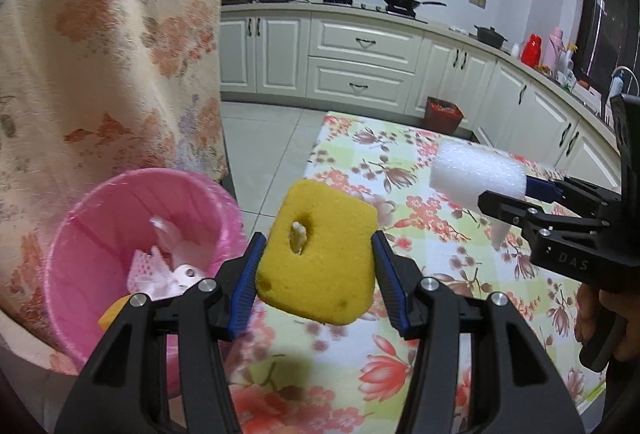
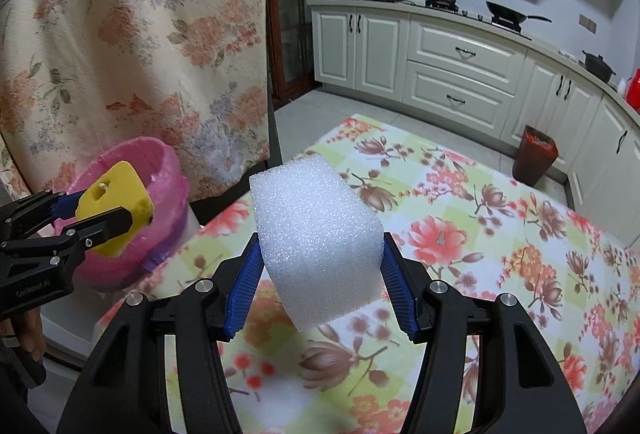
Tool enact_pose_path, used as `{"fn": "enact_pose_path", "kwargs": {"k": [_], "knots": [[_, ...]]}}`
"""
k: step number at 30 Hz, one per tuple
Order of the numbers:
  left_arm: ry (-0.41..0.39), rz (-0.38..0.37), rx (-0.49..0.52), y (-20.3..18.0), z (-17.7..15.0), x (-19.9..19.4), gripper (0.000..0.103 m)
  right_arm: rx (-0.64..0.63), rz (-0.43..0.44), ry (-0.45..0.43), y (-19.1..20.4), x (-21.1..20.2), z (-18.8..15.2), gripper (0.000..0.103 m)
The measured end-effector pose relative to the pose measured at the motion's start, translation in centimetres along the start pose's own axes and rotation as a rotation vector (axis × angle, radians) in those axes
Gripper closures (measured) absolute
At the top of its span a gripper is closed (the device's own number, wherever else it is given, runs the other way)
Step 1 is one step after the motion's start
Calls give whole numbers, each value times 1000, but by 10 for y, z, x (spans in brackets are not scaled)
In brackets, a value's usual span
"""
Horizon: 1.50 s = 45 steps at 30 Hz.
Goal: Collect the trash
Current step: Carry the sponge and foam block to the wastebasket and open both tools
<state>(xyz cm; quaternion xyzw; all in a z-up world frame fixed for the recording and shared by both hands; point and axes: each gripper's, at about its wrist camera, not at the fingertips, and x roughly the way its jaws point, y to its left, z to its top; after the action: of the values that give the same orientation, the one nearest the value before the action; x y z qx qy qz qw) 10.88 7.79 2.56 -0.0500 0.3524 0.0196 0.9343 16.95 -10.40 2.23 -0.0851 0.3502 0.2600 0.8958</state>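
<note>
Sponge [image 1: 318,254], foam block [image 2: 316,238] — seemingly aloft

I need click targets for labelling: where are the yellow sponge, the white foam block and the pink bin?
yellow sponge [image 1: 320,258]: left wrist view, front face below its hole.
white foam block [image 2: 316,234]: right wrist view, middle of its broad face.
pink bin [image 1: 100,218]: left wrist view, inner wall of the liner.

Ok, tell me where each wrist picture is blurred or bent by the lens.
Left wrist view: yellow sponge in the left tongs is sharp, the tablecloth under it is smeared, and the cabinets bow. Right wrist view: white foam block in the right tongs is crisp, with dark vignetted corners.
</note>
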Motion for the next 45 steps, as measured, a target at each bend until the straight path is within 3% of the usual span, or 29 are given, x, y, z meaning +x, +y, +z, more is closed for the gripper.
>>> {"fn": "enact_pose_path", "kwargs": {"k": [23, 45], "knots": [[-129, 176, -139, 105, -3, -86, 51, -97, 90, -71, 91, -23, 32, 48], [-139, 254, -185, 156, 4, -81, 50, -172, 196, -54, 176, 24, 71, 48]]}}
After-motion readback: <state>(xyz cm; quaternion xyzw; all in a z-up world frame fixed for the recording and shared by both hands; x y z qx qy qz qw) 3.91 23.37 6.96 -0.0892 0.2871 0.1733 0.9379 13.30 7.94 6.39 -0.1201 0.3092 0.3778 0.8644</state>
